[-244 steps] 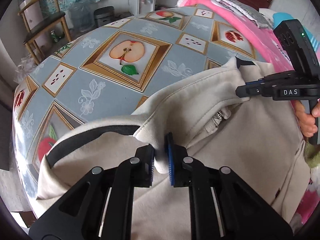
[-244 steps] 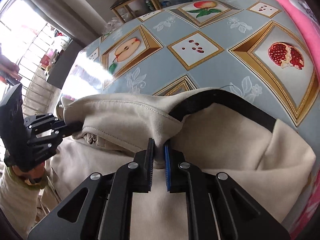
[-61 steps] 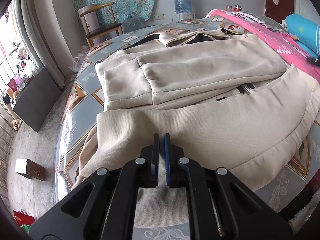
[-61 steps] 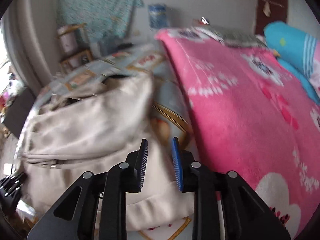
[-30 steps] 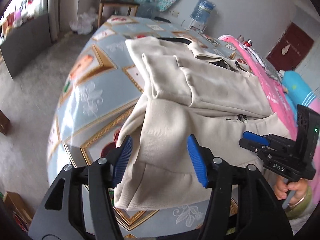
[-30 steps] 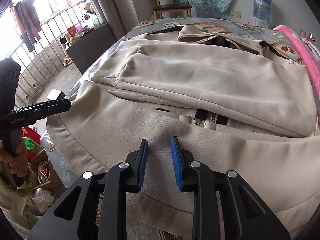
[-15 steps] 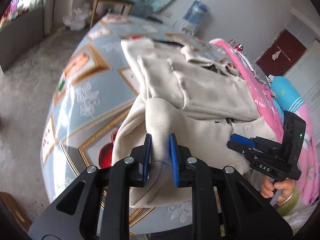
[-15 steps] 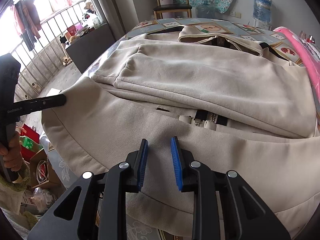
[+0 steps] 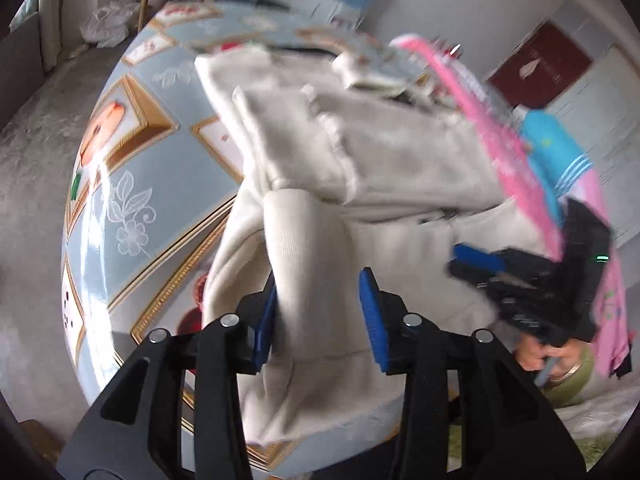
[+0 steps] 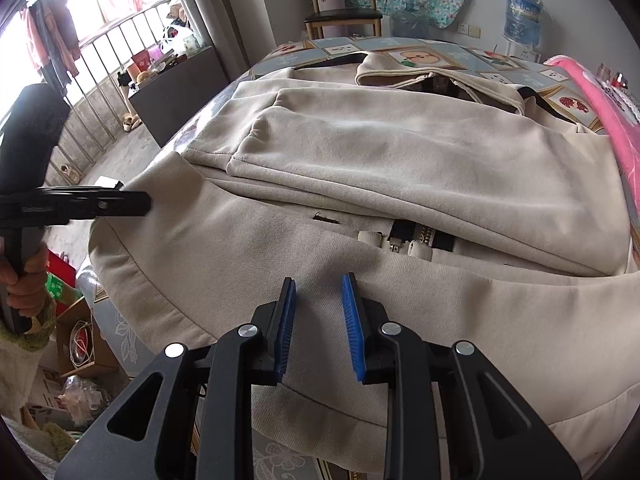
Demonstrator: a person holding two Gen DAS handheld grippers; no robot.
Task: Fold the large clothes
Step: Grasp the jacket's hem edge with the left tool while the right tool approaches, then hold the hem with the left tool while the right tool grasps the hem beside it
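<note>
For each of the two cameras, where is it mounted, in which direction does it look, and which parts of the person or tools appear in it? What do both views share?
Left wrist view: sits on the left gripper, looks along the beige jacket toward the pink blanket; the right gripper and its hand show.
Right wrist view: sits on the right gripper, looks across the jacket toward the wooden chair; the left gripper and its hand show.
Shared: jacket, fruit-print tablecloth, each other's gripper.
</note>
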